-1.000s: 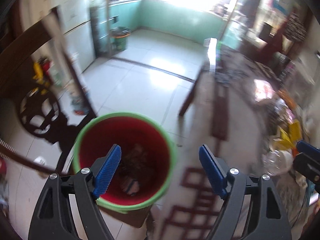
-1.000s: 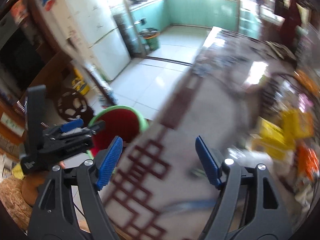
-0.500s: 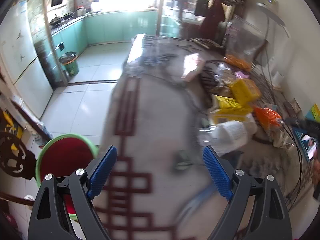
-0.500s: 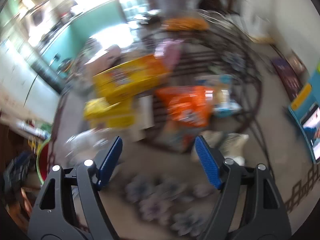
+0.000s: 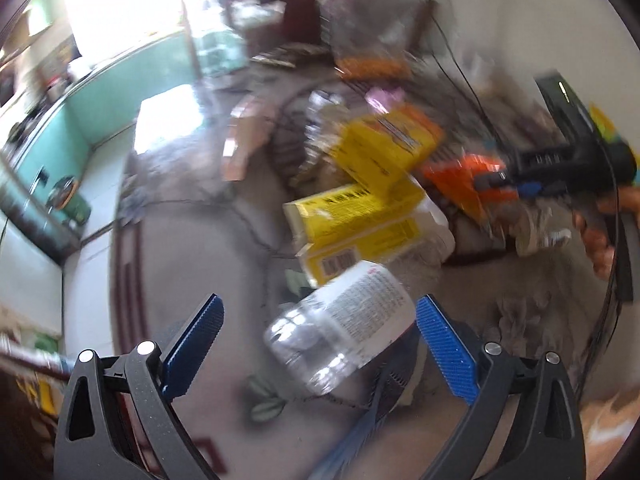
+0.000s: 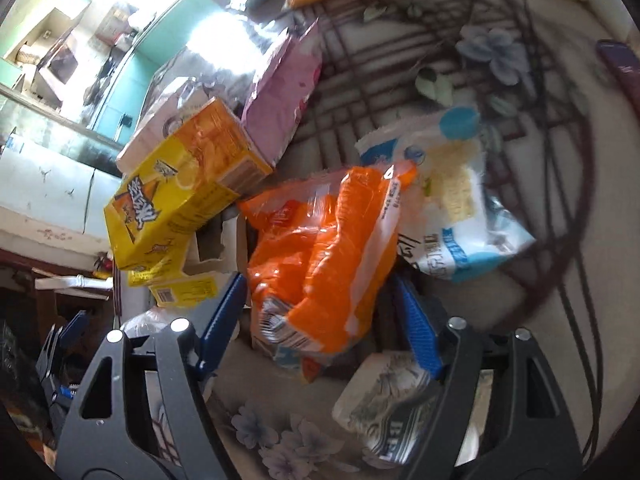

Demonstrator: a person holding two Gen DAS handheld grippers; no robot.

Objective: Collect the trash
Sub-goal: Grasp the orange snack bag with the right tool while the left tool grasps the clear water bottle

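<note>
My left gripper (image 5: pixel 320 320) is open, with a clear plastic bottle (image 5: pixel 344 328) with a white label lying on the table between its blue fingers, nearer the right one. My right gripper (image 6: pixel 320 304) is open around an orange snack bag (image 6: pixel 320 256), one finger on each side; whether they touch it I cannot tell. The right gripper also shows at the right of the left wrist view (image 5: pixel 516 186), by the same orange bag (image 5: pixel 456 184).
Yellow boxes (image 5: pixel 360 216) (image 6: pixel 176 196) are stacked behind the bottle. A pink bag (image 6: pixel 284 92), a blue-and-white packet (image 6: pixel 452 196) and a small printed packet (image 6: pixel 384 404) lie around the orange bag. Cables (image 5: pixel 600 300) run along the patterned tablecloth (image 5: pixel 192 260).
Both grippers swung from the red bin on the floor to the cluttered table. The left one closed in on the bottle, the right one on the orange bag. Both stayed open.
</note>
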